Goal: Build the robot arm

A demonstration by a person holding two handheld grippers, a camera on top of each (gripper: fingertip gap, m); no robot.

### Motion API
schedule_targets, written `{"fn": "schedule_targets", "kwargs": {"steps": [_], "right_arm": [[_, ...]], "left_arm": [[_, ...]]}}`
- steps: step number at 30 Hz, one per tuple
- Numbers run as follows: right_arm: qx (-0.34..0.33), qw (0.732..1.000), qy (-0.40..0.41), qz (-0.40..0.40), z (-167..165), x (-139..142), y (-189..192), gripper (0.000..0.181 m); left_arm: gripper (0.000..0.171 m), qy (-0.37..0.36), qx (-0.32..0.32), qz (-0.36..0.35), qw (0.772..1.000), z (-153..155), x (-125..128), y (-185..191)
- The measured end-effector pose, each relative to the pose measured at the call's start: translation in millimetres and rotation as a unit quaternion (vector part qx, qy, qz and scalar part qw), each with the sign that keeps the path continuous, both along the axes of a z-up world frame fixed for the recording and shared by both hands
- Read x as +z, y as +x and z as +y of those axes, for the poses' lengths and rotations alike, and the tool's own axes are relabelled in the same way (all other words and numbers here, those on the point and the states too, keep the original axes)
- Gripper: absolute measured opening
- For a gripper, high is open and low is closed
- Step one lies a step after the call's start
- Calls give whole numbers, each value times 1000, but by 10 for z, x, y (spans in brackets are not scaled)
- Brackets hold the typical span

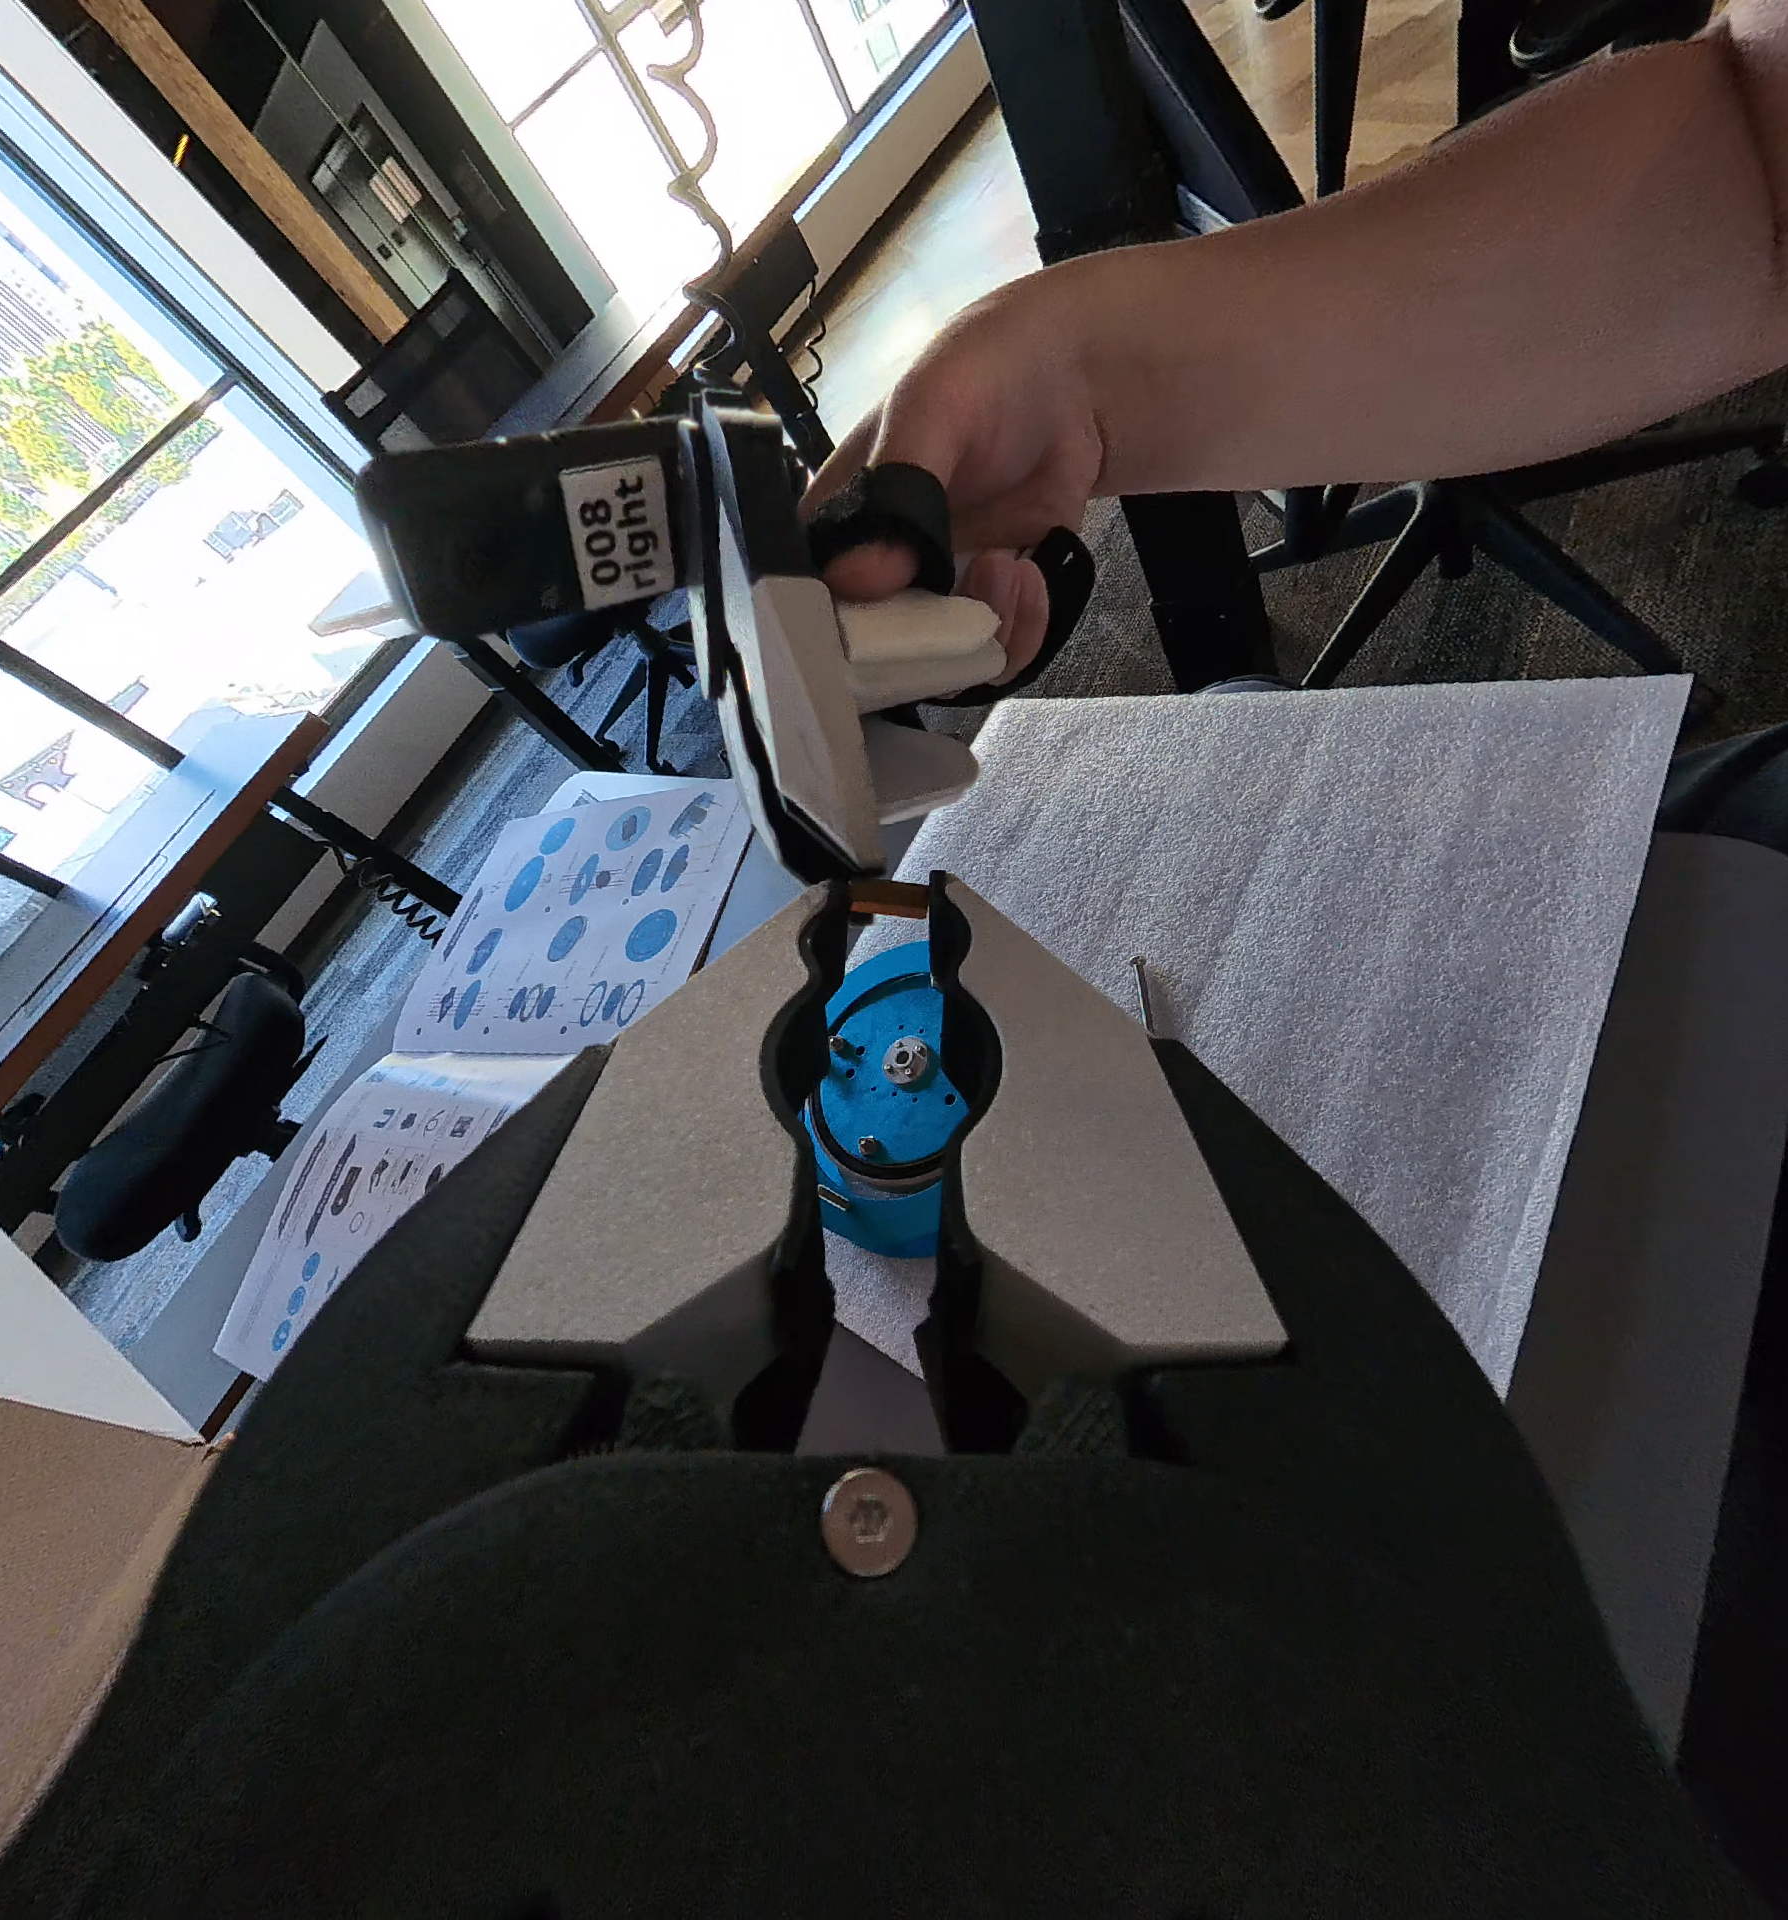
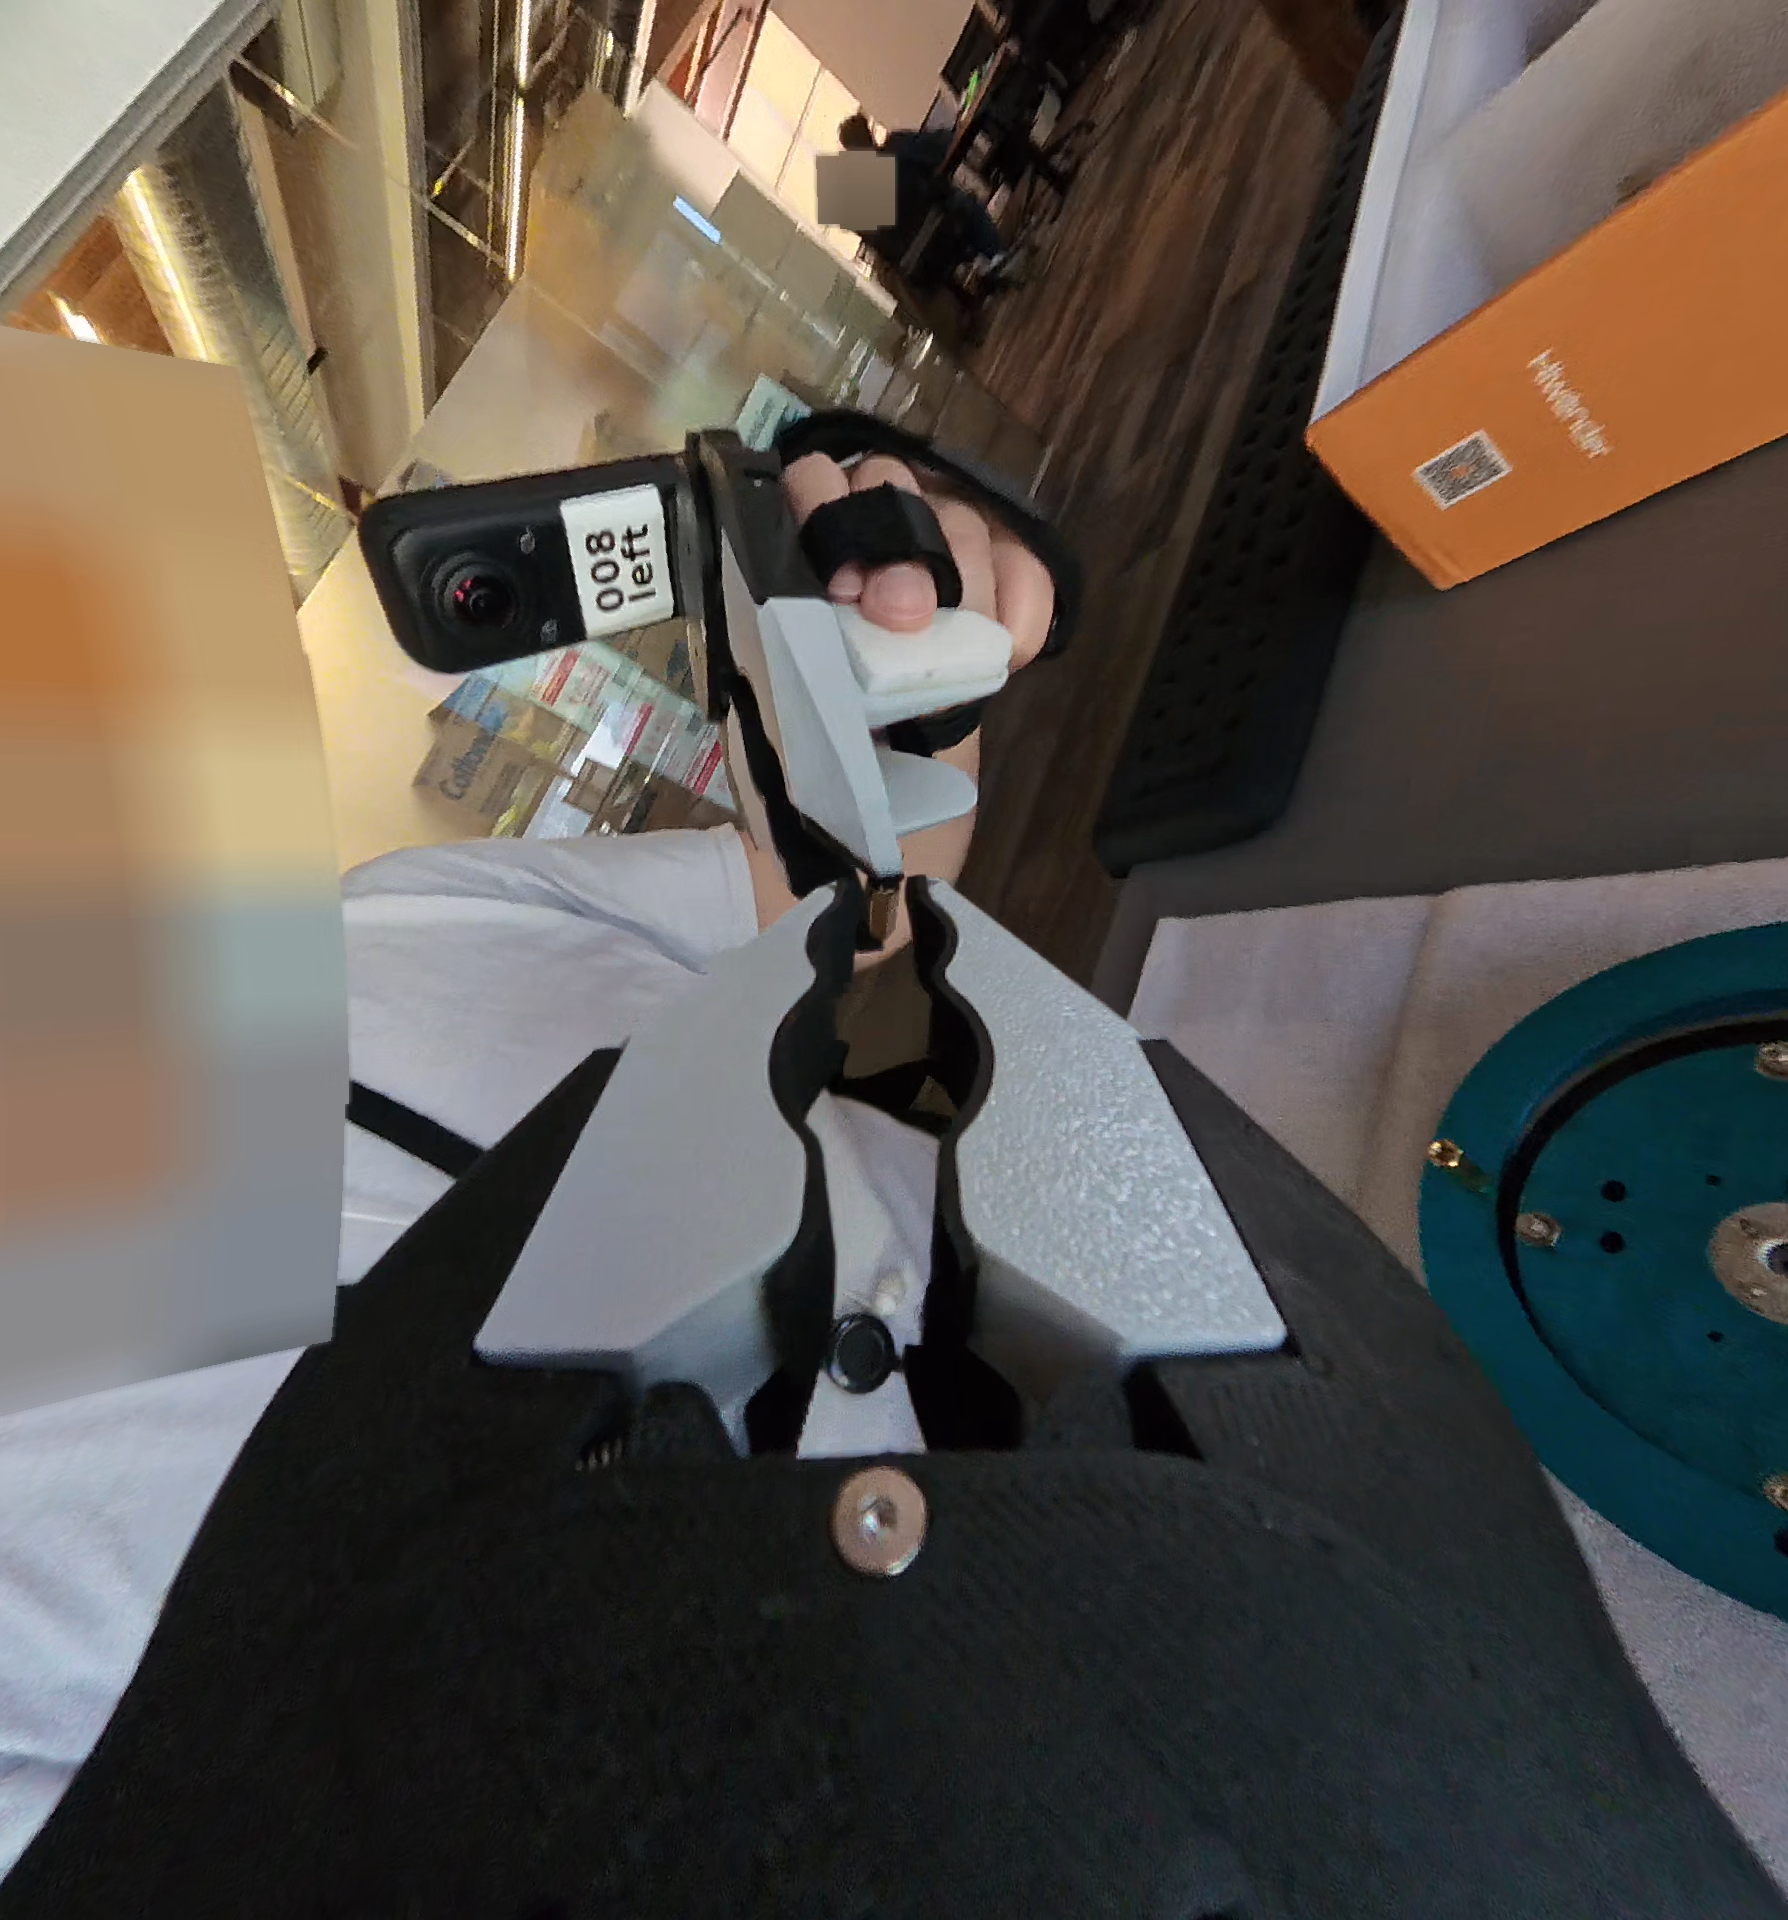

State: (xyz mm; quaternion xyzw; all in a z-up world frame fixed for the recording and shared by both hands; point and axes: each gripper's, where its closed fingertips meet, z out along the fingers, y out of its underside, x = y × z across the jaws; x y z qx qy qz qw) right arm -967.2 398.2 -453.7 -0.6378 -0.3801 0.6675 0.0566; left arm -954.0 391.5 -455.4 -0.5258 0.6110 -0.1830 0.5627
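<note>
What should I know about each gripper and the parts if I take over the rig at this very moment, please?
The left gripper has its fingertips closed on a small brass piece, held in the air.
The right gripper meets it tip to tip and looks closed on the same brass piece; which one bears it I cannot tell.
The blue round assembly stands on the white foam sheet, below the tips, touched by neither.
A thin metal pin lies loose on the foam beside it.
The printed sheets lie beyond the foam.
</note>
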Motion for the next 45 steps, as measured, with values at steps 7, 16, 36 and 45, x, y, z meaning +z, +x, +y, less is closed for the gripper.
{"fn": "schedule_targets", "kwargs": {"steps": [7, 16, 36, 45], "right_arm": [[18, 1000, -15, 6, 71, -70, -40, 4], [-93, 941, 305, -114, 973, -995, -130, 5], [-121, 936, 299, -140, 1019, -1253, -171, 4], [-108, 930, 317, -153, 999, -1275, -176, 3]], "left_arm": [[17, -17, 14, -19, 1000, 100, -57, -50], [23, -279, 195, -119, 933, 900, -771, -551], [9, -286, 161, -24, 944, 1045, -1306, -301], [9, -280, 147, -28, 948, 1027, -1282, -273]]}}
